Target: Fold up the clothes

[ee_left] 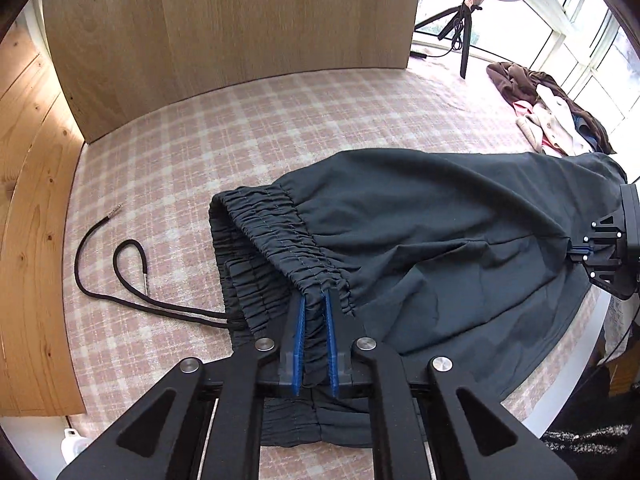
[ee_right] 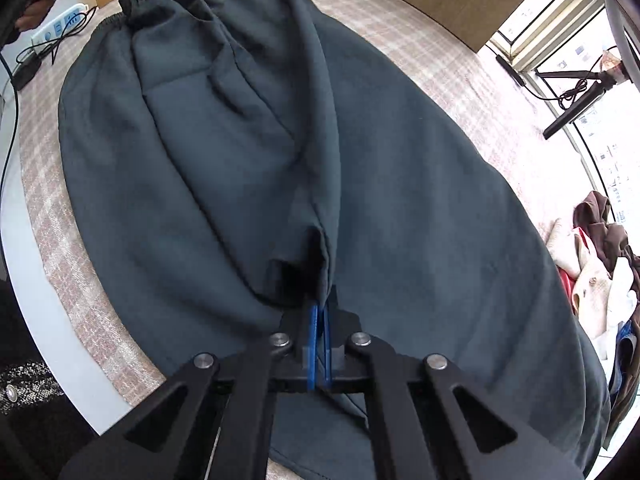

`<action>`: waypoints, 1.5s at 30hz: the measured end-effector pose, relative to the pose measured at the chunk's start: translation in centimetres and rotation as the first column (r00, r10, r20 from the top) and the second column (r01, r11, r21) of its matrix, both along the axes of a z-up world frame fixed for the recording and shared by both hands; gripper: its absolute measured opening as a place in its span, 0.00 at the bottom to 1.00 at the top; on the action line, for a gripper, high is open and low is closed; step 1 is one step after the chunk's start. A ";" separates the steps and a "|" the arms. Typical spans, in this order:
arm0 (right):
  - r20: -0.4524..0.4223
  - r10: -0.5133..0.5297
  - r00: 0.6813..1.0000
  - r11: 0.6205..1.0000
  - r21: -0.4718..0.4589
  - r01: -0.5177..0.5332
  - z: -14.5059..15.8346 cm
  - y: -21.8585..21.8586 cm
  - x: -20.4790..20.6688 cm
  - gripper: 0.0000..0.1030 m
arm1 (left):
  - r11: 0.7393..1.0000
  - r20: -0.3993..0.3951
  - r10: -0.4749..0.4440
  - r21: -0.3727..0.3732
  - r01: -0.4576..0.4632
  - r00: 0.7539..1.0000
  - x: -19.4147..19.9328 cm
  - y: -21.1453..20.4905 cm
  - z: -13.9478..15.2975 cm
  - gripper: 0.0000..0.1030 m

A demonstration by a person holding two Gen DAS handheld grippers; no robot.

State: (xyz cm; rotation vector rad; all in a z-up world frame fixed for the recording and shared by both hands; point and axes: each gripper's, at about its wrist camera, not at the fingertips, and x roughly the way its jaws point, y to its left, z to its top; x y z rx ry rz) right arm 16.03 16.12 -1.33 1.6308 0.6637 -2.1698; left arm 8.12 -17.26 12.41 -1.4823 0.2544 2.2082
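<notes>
Both ends pinched: left hand-held gripper (ee_left: 317, 294) grips shorts (ee_left: 420, 216) waistband, right hand-held gripper (ee_right: 320, 306) hem; underside hidden.

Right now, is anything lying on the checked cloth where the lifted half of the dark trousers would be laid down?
Nothing rests on the dark grey elastic-waist trousers themselves. Their black drawstring cord trails left of the waistband on the pink checked tablecloth, beside the fold, not under it.

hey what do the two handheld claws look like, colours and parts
Both match: the left claw and right claw are matte black, with angular linkage arms that have triangular cut-outs and round silver pivot bolts. Each carries two thin, ridged blue pads on its inner faces. No cables or markings on them are clearly visible.
</notes>
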 end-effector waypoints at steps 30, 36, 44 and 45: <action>0.141 0.146 0.979 0.987 -0.080 -0.136 0.5 -0.3 9.4 0.02 | 0.975 0.091 0.051 -0.220 -0.030 0.995 10.0 -6.2 -3.8 0.00; 0.109 0.106 0.988 0.976 -0.202 -0.083 5.7 1.4 8.0 0.11 | 0.996 -0.055 -0.038 -0.082 0.033 0.998 10.1 -2.7 2.6 0.06; 0.090 0.205 0.975 0.974 -0.120 -0.193 4.6 -0.4 8.3 0.44 | 0.799 -0.006 -0.480 -0.416 0.434 0.877 13.0 6.9 -1.3 0.40; 0.099 0.222 0.970 0.972 -0.099 -0.213 4.0 -0.7 8.5 0.44 | 0.780 0.007 -0.493 -0.438 0.446 0.870 12.6 6.9 -1.8 0.40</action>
